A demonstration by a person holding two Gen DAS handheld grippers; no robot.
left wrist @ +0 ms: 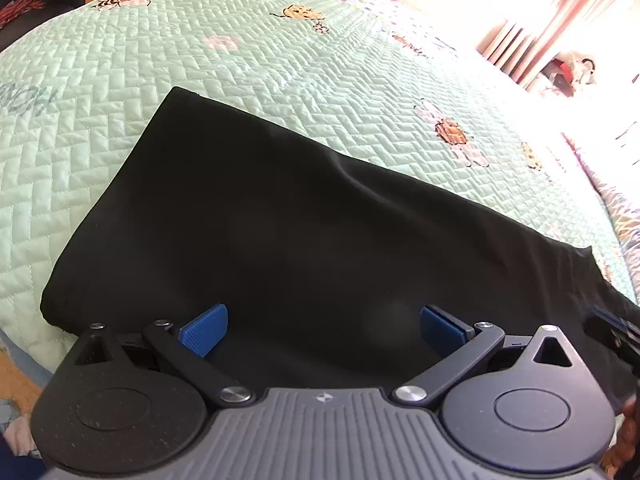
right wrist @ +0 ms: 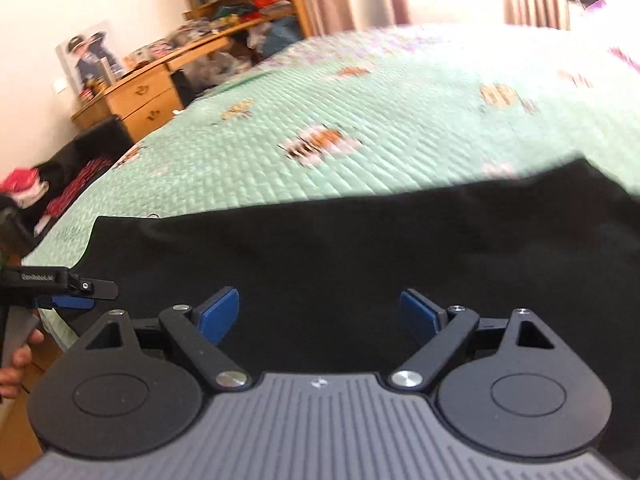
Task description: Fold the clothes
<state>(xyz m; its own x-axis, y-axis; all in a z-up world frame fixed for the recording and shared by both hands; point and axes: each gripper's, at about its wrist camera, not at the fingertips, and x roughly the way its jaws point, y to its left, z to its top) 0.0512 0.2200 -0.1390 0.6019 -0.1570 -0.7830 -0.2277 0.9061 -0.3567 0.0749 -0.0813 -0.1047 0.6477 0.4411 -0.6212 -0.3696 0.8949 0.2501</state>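
Lying flat across the near part of the mint-green quilted bedspread, the black garment looked already folded into a long band, its left end a doubled, rounded edge and its right end trailing off toward the bed's side. Going from the left, the left gripper hovered low over the garment's near edge with its blue pads spread wide and nothing between them; no cloth was pinched. Further right, the right gripper likewise stood spread and empty above the middle of the black cloth, and in its view the left gripper showed at the far left, carried by a hand. The garment's exact kind could not be told, since it was too dark to show seams. Judging from this, the step in hand was probably choosing grasp points for another fold. To do it well, each gripper would best come down on a corner or end edge and catch every layer together, so the fold beneath did not slip open. Both would need to lift evenly, carry the end over level, and lay edge on edge before releasing. A wrinkle near the middle suggested smoothing might help first.
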